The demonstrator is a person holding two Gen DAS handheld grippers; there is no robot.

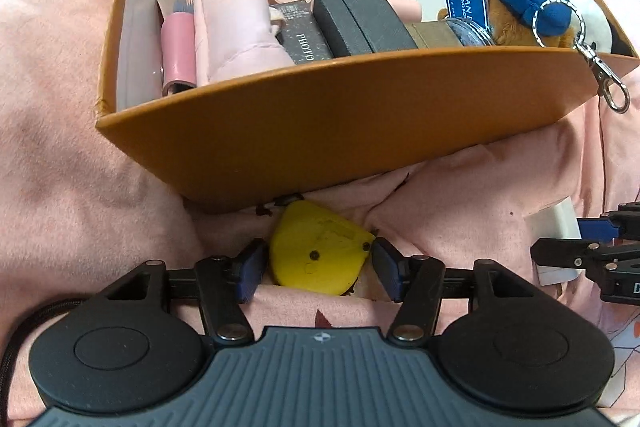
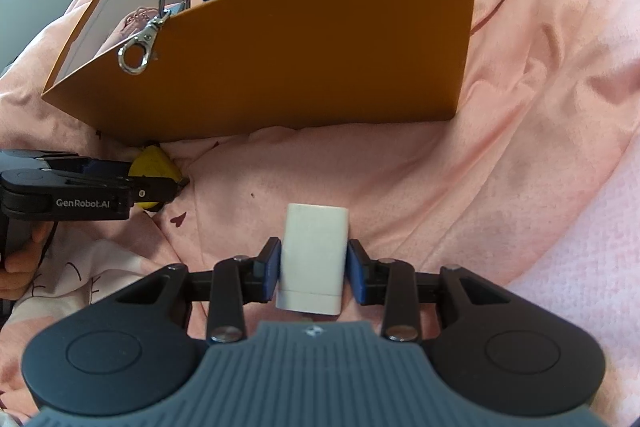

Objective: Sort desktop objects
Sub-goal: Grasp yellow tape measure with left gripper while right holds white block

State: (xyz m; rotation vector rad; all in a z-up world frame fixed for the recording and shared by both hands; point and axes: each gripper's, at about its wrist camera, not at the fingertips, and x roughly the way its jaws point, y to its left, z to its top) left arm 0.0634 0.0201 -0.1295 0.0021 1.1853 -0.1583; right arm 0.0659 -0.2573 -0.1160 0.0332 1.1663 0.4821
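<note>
left gripper (image 1: 318,269) pads touching the yellow tape (image 1: 320,251), we judge hard, slick (grip flat sides) | right gripper (image 2: 312,271) narrow around the white charger (image 2: 314,251), light, rigid | box (image 1: 320,131) ahead

Each hand-held gripper, left (image 1: 316,269) and right (image 2: 312,269), has a black body with two round caps, a ribbed grey centre plate, silver screws and blue finger pads (image 1: 249,273). White "GenRobot.AI" lettering marks the left unit's side. Bare skin shows on the person's left hand (image 2: 18,263).
</note>
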